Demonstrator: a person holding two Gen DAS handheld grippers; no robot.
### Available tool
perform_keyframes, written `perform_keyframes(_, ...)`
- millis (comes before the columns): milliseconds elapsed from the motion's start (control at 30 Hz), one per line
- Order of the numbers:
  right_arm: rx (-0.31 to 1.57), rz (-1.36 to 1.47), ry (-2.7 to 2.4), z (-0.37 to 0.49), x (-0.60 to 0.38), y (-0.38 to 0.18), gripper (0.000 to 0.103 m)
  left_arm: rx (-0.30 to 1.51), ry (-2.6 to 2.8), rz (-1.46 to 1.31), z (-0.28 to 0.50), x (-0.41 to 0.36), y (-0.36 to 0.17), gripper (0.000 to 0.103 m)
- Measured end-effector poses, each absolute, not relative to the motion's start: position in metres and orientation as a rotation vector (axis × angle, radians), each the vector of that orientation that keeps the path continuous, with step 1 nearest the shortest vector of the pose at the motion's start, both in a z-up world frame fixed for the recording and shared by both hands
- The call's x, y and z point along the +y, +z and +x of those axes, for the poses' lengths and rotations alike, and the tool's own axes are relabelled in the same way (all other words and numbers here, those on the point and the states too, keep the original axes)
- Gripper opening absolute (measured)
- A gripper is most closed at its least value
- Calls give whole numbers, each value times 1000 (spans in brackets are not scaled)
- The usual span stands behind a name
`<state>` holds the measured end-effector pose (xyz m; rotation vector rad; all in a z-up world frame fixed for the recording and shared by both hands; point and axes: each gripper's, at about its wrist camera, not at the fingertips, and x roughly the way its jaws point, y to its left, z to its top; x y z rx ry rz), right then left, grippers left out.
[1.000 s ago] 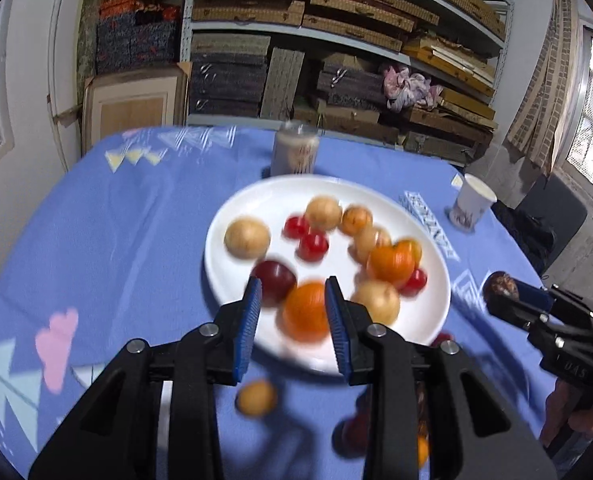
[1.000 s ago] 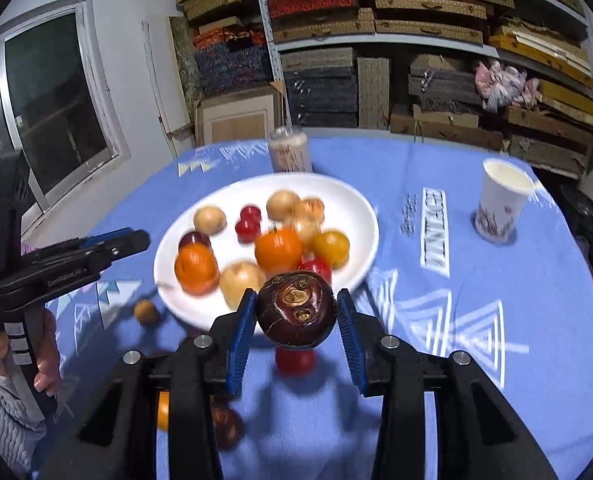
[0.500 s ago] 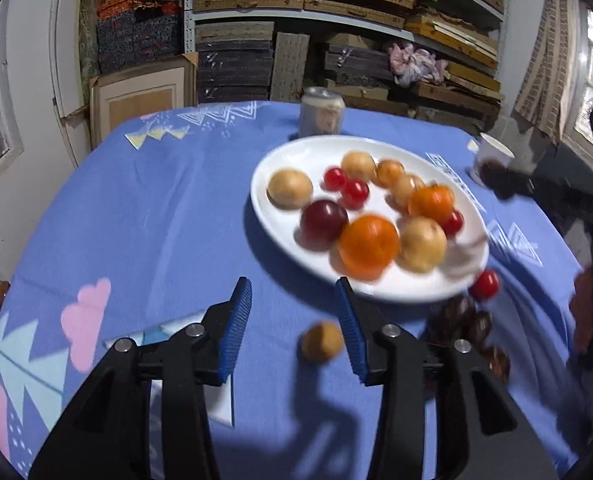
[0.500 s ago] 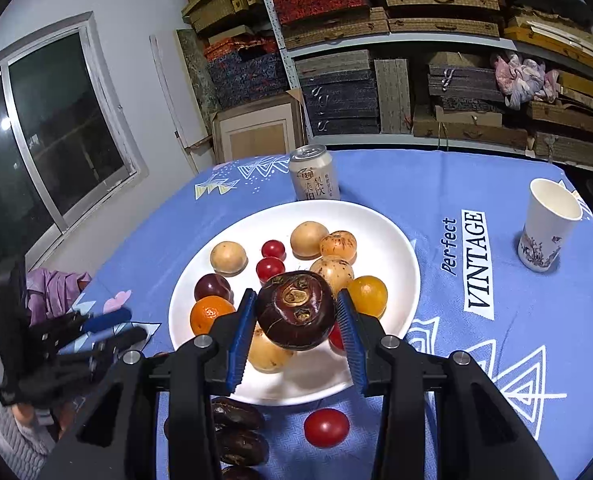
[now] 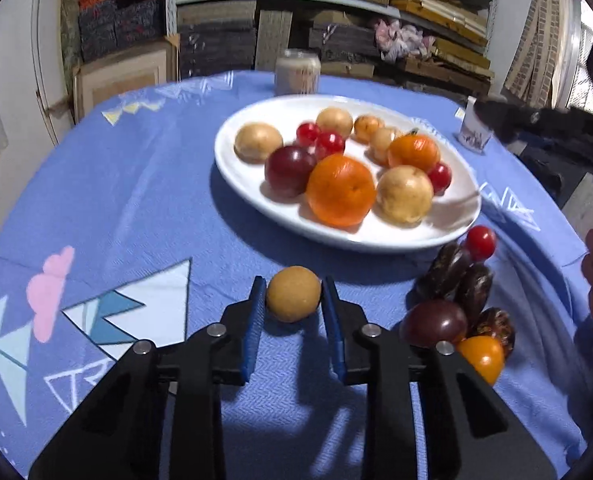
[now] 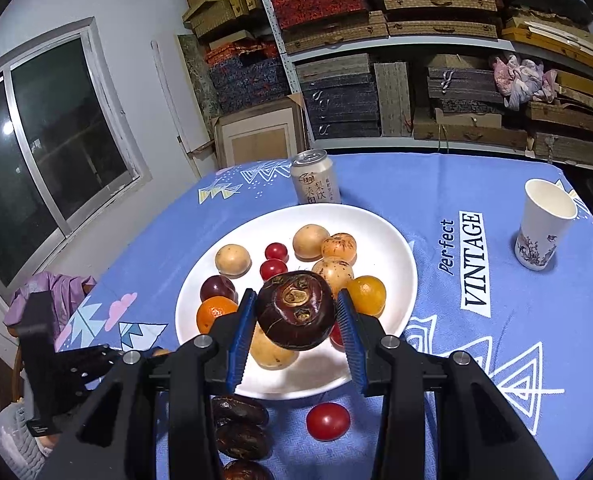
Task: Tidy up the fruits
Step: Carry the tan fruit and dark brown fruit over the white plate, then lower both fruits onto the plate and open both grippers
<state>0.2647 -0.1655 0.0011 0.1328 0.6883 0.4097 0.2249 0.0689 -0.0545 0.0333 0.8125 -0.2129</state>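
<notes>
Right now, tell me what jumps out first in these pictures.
A white plate heaped with fruit sits mid-table on the blue cloth. The right gripper holds a dark round fruit above it. On the cloth before the plate, the left gripper has closed on a small tan fruit.

My left wrist camera sits low over the blue tablecloth, looking forward and down along its two fingers, which fill the bottom of the frame. The white plate lies close, upper centre, with the shelving across the top. My right wrist camera rides higher and a little farther back, angled down less steeply; its fingers also fill the bottom, the window takes the left side. Both views share the plate, the drink can, the paper cup and the shelves.
</notes>
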Motion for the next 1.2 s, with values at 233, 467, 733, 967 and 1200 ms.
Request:
perform_keyframes(233, 668, 113, 406, 264, -160, 12, 41, 647, -169, -7, 253, 62, 26, 27)
perform_keyframes(467, 630, 31, 393, 292, -138, 54, 41, 621, -142, -12, 320, 36, 60, 27)
perform_keyframes(733, 769, -26, 397, 336, -110, -4, 42, 771, -134, -24, 371, 29, -4, 27)
perform_keyframes(967, 844, -62, 395, 363, -102, -31, 42, 808, -126, -20, 398, 33, -27, 27)
perform_keyframes(1200, 846, -125, 392, 366, -93, -38, 58, 860, -138, -41, 413, 32, -43, 34)
